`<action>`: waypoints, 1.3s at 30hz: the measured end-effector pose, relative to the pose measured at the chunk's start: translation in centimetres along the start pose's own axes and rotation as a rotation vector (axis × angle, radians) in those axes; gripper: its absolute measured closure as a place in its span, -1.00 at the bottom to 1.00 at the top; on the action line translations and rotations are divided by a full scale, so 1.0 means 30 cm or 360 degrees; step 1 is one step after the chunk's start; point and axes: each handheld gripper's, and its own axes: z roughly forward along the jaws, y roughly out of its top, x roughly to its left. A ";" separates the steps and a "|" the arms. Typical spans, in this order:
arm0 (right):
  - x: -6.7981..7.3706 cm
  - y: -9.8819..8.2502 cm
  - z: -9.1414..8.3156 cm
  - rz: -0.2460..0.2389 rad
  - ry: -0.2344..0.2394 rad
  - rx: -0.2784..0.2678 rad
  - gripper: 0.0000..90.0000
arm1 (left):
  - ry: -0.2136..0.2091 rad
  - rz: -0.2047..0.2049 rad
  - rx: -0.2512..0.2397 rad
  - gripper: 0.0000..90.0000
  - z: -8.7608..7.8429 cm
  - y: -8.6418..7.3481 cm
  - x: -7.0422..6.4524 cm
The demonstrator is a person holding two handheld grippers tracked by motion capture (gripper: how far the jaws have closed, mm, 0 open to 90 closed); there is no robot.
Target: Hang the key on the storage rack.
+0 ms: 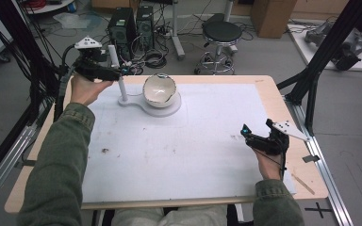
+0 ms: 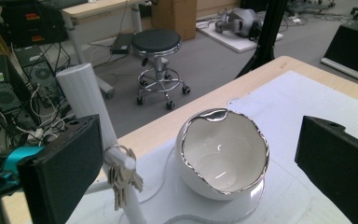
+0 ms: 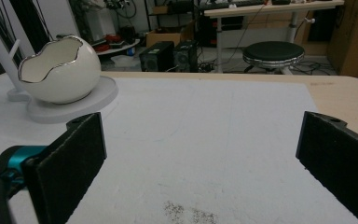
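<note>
Plainly, by part:
Left gripper (image 1: 122, 71): released, jaws wide apart at the white stand's post (image 1: 122, 90); nothing between the pads.
Keys (image 2: 121, 179): small bunch hanging on a peg of the post, partly behind the left jaw.
Bowl (image 1: 160, 89): egg-shaped, silver-rimmed, on the stand's round base (image 1: 169, 109); base edge cut off in the left gripper view.
Right gripper (image 1: 254, 135): released, empty, over the white mat (image 1: 179, 146), well apart from the bowl.

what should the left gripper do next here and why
Probably draw the left gripper back from the white stand. Its jaws stand wide open with nothing between them, and the bunch of keys already hangs on the stand's peg beside the egg-shaped bowl, so a clean retreat avoids knocking it.
</note>
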 end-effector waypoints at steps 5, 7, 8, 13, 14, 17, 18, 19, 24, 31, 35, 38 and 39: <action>0.000 0.000 -0.001 0.0000 -0.0001 0.0001 -0.99 | 0.0007 -0.0003 -0.0019 -0.96 -0.027 -0.031 0.003; 0.000 0.000 -0.002 0.0003 -0.0005 0.0002 -0.99 | 0.0008 0.0001 -0.0022 -0.96 -0.032 -0.035 0.003; -0.001 0.000 -0.003 0.0001 -0.0007 0.0002 -0.99 | 0.0009 0.0001 -0.0038 -0.96 -0.044 -0.048 0.002; 0.000 -0.001 -0.004 0.0003 -0.0005 0.0003 -0.99 | 0.0013 -0.0003 -0.0111 -0.96 -0.079 -0.082 -0.006; 0.000 -0.001 -0.002 0.0001 -0.0004 0.0003 -0.99 | 0.0020 0.0002 -0.0104 -0.96 -0.084 -0.089 -0.006; 0.000 -0.002 -0.001 0.0000 0.0002 0.0009 -0.99 | 0.0028 -0.0006 -0.0104 -0.96 -0.094 -0.101 -0.003; 0.002 -0.001 -0.003 0.0001 0.0001 0.0008 -0.99 | 0.0039 -0.0011 -0.0116 -0.96 -0.104 -0.111 0.000; 0.002 -0.001 -0.003 0.0001 0.0001 0.0008 -0.99 | 0.0039 -0.0011 -0.0116 -0.96 -0.104 -0.111 0.000; 0.002 -0.001 -0.003 0.0005 0.0000 0.0008 -0.99 | 0.0065 -0.0016 -0.0126 -0.96 -0.124 -0.149 0.001; 0.002 -0.002 -0.001 0.0003 0.0003 0.0013 -0.99 | 0.0071 -0.0023 -0.0137 -0.96 -0.141 -0.177 -0.001; 0.003 -0.002 0.001 -0.0001 0.0006 0.0016 -0.99 | 0.0079 -0.0029 -0.0145 -0.96 -0.157 -0.203 -0.007; 0.000 -0.002 0.001 0.0005 0.0006 0.0013 -0.99 | 0.0090 -0.0022 -0.0149 -0.96 -0.172 -0.225 -0.016; 0.001 -0.002 0.001 0.0007 0.0006 0.0014 -0.99 | 0.0090 -0.0022 -0.0149 -0.96 -0.172 -0.225 -0.016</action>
